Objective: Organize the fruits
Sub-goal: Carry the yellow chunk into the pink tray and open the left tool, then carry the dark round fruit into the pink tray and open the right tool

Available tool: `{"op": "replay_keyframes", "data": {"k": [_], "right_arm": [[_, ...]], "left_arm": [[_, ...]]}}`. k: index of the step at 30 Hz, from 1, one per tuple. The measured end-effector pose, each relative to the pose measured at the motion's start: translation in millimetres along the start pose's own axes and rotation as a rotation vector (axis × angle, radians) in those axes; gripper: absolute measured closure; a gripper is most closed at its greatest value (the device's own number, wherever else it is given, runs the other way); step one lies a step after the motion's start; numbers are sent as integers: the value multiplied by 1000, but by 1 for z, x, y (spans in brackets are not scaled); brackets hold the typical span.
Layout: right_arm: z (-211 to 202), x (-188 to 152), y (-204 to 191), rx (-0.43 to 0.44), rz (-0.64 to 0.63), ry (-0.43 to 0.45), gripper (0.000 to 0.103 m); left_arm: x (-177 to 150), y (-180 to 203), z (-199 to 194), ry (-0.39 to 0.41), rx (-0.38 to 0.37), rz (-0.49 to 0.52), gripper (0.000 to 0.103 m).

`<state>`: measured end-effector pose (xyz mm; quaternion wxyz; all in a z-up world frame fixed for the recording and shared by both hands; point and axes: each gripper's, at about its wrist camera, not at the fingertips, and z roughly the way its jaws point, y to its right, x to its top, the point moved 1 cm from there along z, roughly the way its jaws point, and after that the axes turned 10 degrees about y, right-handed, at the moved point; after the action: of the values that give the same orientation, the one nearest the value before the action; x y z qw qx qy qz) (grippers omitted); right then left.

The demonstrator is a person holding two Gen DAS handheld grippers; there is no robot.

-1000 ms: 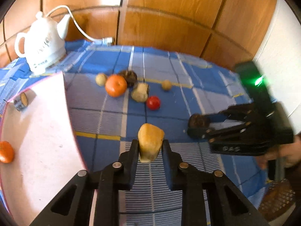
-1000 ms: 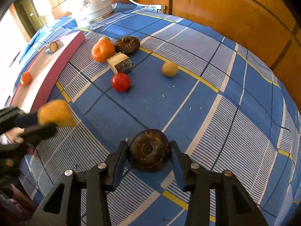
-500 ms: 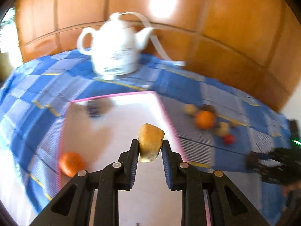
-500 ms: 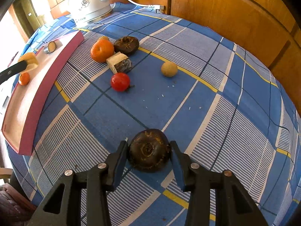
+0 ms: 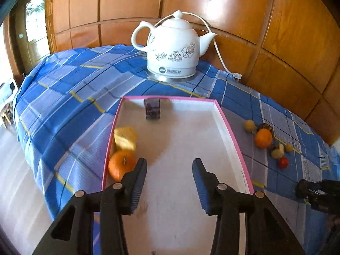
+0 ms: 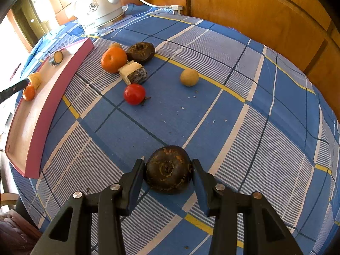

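My left gripper (image 5: 169, 163) hovers over the pink-rimmed white tray (image 5: 229, 127); its jaws are opening and nothing is between them. A yellow fruit piece (image 5: 125, 138) lies in the tray at its left wall, next to a small orange (image 5: 121, 166). A dark cut piece (image 5: 152, 111) sits at the tray's far end. My right gripper (image 6: 167, 164) is shut on a dark round fruit (image 6: 167, 171) resting on the blue checked cloth. Loose on the cloth are an orange (image 6: 113, 59), another dark fruit (image 6: 140, 51), a cut piece (image 6: 132, 74), a red tomato (image 6: 134, 94) and a tan ball (image 6: 189, 77).
A white kettle (image 5: 172, 53) with a cord stands behind the tray, against the wooden wall panels (image 5: 276, 31). The cloth drops off the table edge to the tray's left. Bare blue cloth (image 6: 244, 127) lies right of the loose fruits.
The left gripper swung left from the cloth to above the tray and its jaws opened. The yellow piece it held now lies in the tray by the orange. The right gripper stayed put.
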<state>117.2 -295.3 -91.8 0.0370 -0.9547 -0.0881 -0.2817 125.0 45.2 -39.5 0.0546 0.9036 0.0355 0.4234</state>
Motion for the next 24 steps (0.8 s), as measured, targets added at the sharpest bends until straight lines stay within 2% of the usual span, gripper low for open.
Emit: {"op": "replay_keyframes", "data": {"k": [13, 18, 24], "right_arm": [[-3, -3, -10, -29, -50, 5, 58], [-3, -2, -9, -32, -39, 5, 58], [-2, -2, -11, -44, -50, 8, 58]], "left_arm": [[-25, -45, -34, 0, 97, -86, 55], [-31, -42, -35, -9, 80, -77, 53], [-34, -21, -40, 4, 42, -26, 49]]}}
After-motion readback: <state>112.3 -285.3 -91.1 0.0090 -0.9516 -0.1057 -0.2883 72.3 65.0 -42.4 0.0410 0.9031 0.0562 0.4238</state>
